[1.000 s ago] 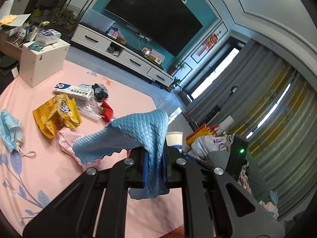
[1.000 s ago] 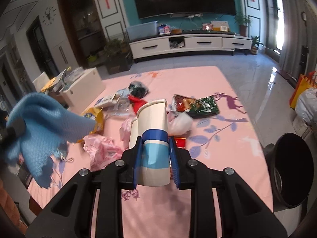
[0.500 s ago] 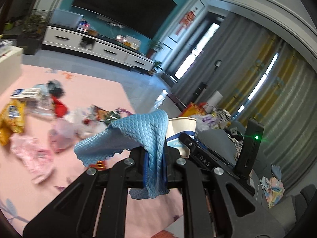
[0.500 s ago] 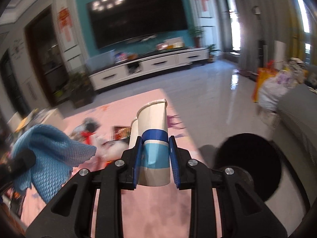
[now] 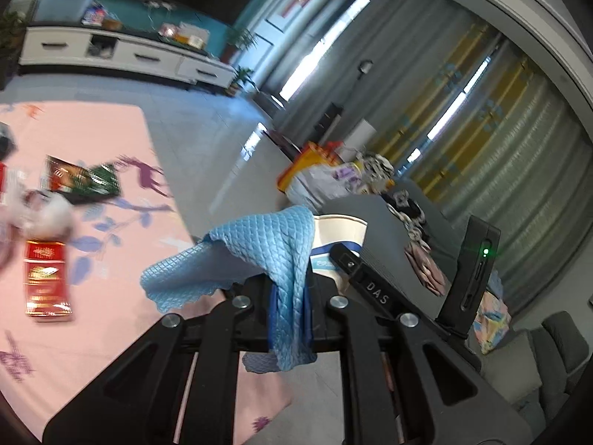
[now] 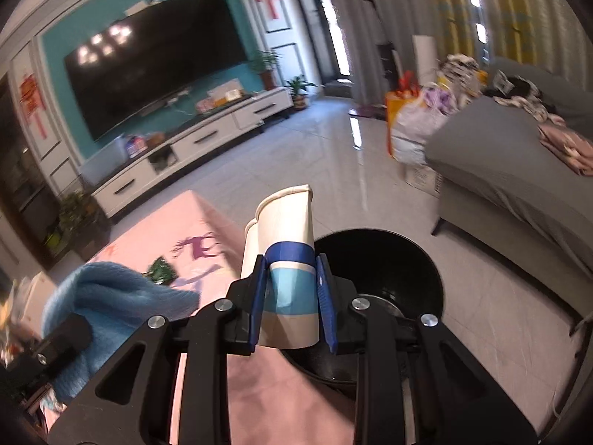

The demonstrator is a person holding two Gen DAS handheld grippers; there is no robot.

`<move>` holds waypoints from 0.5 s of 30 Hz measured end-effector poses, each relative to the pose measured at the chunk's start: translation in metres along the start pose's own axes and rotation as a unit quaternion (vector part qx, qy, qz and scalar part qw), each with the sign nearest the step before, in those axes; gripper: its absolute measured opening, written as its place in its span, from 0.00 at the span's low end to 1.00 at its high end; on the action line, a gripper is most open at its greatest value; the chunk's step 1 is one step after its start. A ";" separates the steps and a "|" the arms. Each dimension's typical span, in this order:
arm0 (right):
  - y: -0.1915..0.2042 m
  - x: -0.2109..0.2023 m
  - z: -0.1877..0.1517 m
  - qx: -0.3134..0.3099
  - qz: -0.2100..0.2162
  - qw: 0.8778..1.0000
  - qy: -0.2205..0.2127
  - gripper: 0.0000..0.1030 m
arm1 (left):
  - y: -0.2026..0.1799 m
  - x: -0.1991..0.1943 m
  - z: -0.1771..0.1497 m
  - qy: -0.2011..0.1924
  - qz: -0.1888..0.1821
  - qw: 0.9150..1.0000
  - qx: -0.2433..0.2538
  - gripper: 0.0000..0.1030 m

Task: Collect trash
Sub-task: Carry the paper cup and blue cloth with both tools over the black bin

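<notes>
Paper cup [image 6: 287,259] clamped in right gripper [image 6: 289,296]; left gripper [image 5: 289,307] pinches blue cloth [image 5: 259,248]. Centre cup over black bin [image 6: 389,259] before releasing.

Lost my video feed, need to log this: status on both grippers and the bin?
Left gripper shut on blue cloth. Right gripper shut on paper cups. Black bin just beyond the cups, mouth open, nothing blocking.
</notes>
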State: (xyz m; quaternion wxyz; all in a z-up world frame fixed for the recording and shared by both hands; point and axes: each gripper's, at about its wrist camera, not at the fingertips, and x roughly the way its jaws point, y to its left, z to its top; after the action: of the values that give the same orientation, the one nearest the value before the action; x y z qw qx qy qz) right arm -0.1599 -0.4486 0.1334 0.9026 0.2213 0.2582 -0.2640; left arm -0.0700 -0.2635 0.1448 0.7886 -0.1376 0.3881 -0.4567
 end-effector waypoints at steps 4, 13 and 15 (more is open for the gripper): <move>-0.021 0.005 -0.002 0.026 -0.020 0.999 0.009 0.27 | -0.008 0.029 -0.003 0.015 -0.006 1.000 0.016 0.12; -0.055 0.014 -0.009 0.060 -0.046 0.997 0.022 0.27 | -0.022 0.089 -0.007 0.052 0.005 0.998 0.027 0.12; -0.062 0.022 -0.011 0.071 -0.042 0.996 0.035 0.27 | -0.024 0.103 -0.010 0.062 0.009 0.998 0.031 0.12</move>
State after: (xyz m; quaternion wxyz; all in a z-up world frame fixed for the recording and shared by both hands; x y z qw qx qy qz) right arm -0.1845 -0.4973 0.0961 0.8633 0.2827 0.2793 -0.3110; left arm -0.0633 -0.3602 0.1017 0.7710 -0.0810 0.4237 -0.4685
